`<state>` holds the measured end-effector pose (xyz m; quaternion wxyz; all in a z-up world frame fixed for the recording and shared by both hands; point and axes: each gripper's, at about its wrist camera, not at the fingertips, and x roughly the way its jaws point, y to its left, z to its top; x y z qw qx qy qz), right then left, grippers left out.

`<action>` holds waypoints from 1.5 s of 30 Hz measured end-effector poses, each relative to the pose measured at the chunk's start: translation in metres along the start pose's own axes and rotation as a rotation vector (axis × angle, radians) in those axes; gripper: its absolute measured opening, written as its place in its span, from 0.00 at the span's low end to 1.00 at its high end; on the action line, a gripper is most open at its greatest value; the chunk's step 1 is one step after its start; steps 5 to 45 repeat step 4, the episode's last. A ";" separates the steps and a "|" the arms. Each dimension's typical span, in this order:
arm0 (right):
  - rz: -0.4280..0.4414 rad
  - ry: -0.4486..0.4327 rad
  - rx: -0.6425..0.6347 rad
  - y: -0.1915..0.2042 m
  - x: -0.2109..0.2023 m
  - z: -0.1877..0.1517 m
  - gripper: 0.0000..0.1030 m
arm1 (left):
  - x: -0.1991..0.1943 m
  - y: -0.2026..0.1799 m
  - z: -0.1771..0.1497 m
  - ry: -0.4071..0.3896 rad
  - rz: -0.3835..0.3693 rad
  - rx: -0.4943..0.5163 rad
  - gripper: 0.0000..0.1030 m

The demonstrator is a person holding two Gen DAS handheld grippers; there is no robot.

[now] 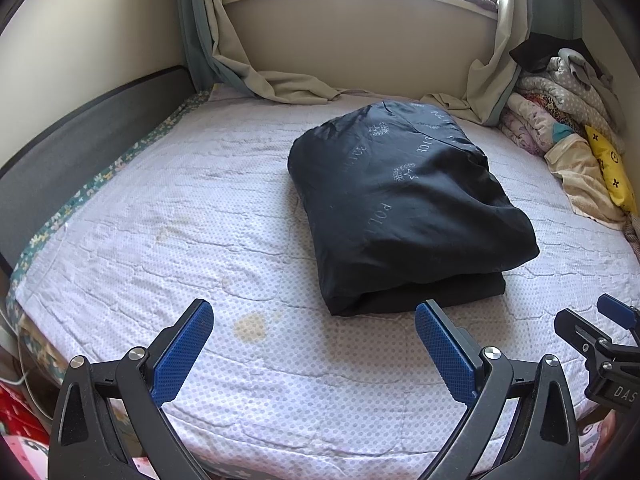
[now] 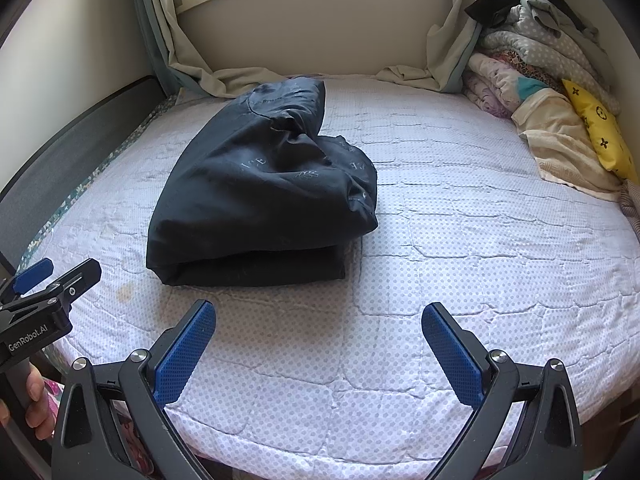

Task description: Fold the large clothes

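A dark navy garment [image 1: 404,200] with pale printed lettering lies folded into a thick bundle on the bed; it also shows in the right wrist view [image 2: 264,192]. My left gripper [image 1: 314,316] is open and empty, above the bed's near edge, short of the bundle's near left corner. My right gripper [image 2: 319,316] is open and empty, above the bed to the right of the bundle's near edge. The right gripper also shows at the right edge of the left wrist view [image 1: 604,336], and the left gripper at the left edge of the right wrist view [image 2: 44,288].
The bed [image 1: 168,220] has a white dotted quilted cover with a yellowish stain [image 1: 250,326]. A grey bed frame [image 1: 80,132] runs along the left. A heap of bedding and a yellow pillow [image 2: 596,128] is at the right. Curtains [image 1: 280,88] drape onto the far edge.
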<state>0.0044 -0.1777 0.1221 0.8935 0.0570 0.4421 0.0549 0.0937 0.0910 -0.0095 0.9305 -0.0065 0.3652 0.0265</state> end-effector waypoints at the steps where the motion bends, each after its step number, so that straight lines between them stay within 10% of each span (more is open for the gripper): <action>1: 0.000 0.001 -0.001 -0.001 0.001 0.000 0.99 | -0.001 0.000 0.000 -0.003 0.002 0.002 0.99; 45: -0.003 0.010 0.000 -0.003 0.004 0.000 0.99 | -0.002 0.003 0.001 -0.010 0.007 -0.003 0.99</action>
